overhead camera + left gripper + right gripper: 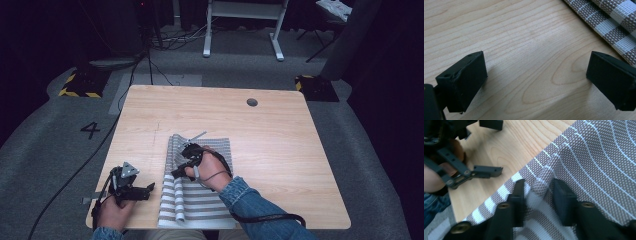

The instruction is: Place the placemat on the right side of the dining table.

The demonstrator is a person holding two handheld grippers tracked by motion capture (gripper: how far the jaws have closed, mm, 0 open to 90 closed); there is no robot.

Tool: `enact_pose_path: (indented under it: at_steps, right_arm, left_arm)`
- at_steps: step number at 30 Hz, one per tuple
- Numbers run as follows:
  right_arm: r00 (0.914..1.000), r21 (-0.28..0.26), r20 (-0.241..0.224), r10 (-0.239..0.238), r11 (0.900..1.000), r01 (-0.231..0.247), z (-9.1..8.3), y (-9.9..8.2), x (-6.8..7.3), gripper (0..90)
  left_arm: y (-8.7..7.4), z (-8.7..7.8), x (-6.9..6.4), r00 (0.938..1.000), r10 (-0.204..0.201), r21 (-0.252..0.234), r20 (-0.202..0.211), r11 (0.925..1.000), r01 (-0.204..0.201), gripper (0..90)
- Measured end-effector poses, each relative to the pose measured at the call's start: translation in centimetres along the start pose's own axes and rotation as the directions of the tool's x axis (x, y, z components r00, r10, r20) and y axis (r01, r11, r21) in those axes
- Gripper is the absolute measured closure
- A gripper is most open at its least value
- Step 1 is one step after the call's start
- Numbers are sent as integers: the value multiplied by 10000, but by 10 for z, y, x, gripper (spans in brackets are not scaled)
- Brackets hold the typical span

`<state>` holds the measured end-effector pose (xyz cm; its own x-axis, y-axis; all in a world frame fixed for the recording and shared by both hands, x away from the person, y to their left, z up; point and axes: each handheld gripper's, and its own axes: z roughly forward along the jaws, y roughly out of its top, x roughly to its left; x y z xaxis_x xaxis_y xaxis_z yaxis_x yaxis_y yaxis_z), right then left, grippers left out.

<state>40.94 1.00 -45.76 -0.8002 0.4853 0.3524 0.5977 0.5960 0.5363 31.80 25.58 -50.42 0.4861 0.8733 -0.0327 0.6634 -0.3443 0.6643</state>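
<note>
A grey and white striped woven mat (210,200) lies on the wooden table (280,150) near the front edge, its left part folded over in ridges. My right gripper (176,173) rests on the mat's left half; in the right gripper view (540,192) its jaws stand close together with a puckered fold of the mat (599,170) pinched between them. My left gripper (149,189) sits low over bare wood left of the mat, open wide (536,75) with nothing between its jaws. The mat's edge (614,22) crosses the upper right of the left gripper view. The left gripper (496,147) also appears in the right gripper view.
A round cable hole (252,102) sits near the table's far edge. On the grey floor are a black cable (75,175), a painted number 4 (90,130), two yellow-and-black marked bases (80,85) and a white desk frame (245,30).
</note>
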Motion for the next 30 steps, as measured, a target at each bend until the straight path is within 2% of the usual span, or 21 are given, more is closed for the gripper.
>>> enact_pose_path:
  at_steps: [1, 2, 5, 6, 7, 8, 9, 10, 11, 13, 16, 17, 18, 20, 22, 23, 25, 26, 30]
  right_arm:
    - [10000, 0, 0, 0, 10000, 0, 0, 0, 0, 674]
    - [9998, -41, 20, -194, 9998, 194, -11, 1, 0, 714]
    - [9996, -61, 86, -254, 9997, 254, -22, 2, 0, 739]
    - [9983, -76, 240, -535, 9985, 537, -34, 2, 0, 763]
    - [9983, -76, 240, -535, 9985, 537, -34, 2, 0, 763]
    - [9963, -34, 415, -755, 9971, 757, -48, 3, 1, 793]
    - [9963, -34, 415, -755, 9971, 757, -48, 3, 1, 793]
    - [9927, 49, 645, -1024, 9947, 1023, -62, 3, 2, 819]
    - [9927, 49, 645, -1024, 9947, 1023, -62, 3, 2, 819]
    - [9871, 104, 964, -1277, 9918, 1273, -80, 3, 4, 842]
    - [9824, 142, 1164, -1459, 9893, 1452, -90, 3, 4, 851]
    - [9798, 115, 1275, -1540, 9880, 1538, -101, 2, 5, 855]
    - [9798, 115, 1275, -1540, 9880, 1538, -101, 2, 5, 855]
    - [9791, 102, 1388, -1490, 9888, 1490, -112, 1, 5, 860]
    - [9722, 13, 1676, -1637, 9862, 1658, -129, 1, 5, 868]
    - [9722, 13, 1676, -1637, 9862, 1658, -129, 1, 5, 868]
    - [9605, -117, 2103, -1821, 9820, 1887, -150, 1, 3, 871]
    - [9605, -117, 2103, -1821, 9820, 1887, -150, 1, 3, 871]
    - [9486, -437, 2556, -1867, 9779, 2043, -180, 2, -3, 871]
  left_arm:
    - [0, 0, 0, 10000, 7, 27, 0, 10000, -7, 31]
    - [1, 0, 0, 10000, 16, 78, 25, 10000, -16, 31]
    - [1, 0, 0, 10000, 14, 74, 33, 10000, -14, 31]
    - [1, 0, 0, 10000, 15, 74, 34, 10000, -15, 31]
    - [1, 0, 0, 10000, 15, 75, 33, 10000, -15, 31]
    - [1, 0, 0, 10000, 7, 81, 36, 10000, -7, 31]
    - [1, 0, 0, 10000, 7, 81, 36, 10000, -7, 31]
    - [1, 0, 0, 10000, 16, 79, 32, 10000, -16, 30]
    - [1, 0, 0, 10000, 16, 79, 32, 10000, -16, 30]
    - [1, 1, 0, 10000, 9, 4, -20, 10000, -9, 30]
    - [1, 1, 0, 10000, 17, -8, -21, 10000, -17, 30]
    - [1, 1, 0, 10000, 16, -15, 1, 10000, -16, 30]
    - [1, 1, 0, 10000, 15, -16, -1, 10000, -15, 30]
    - [1, 1, 0, 10000, 19, -3, -18, 10000, -19, 30]
    - [1, 1, 0, 10000, 18, 13, 29, 10000, -18, 30]
    - [1, 1, 0, 10000, 19, 11, 19, 10000, -19, 30]
    - [1, 1, 0, 10000, 18, 11, 26, 10000, -18, 30]
    - [1, 1, 0, 10000, 21, 9, 10, 10000, -21, 30]
    - [1, 0, 0, 10000, 26, 26, -4, 10000, -26, 32]
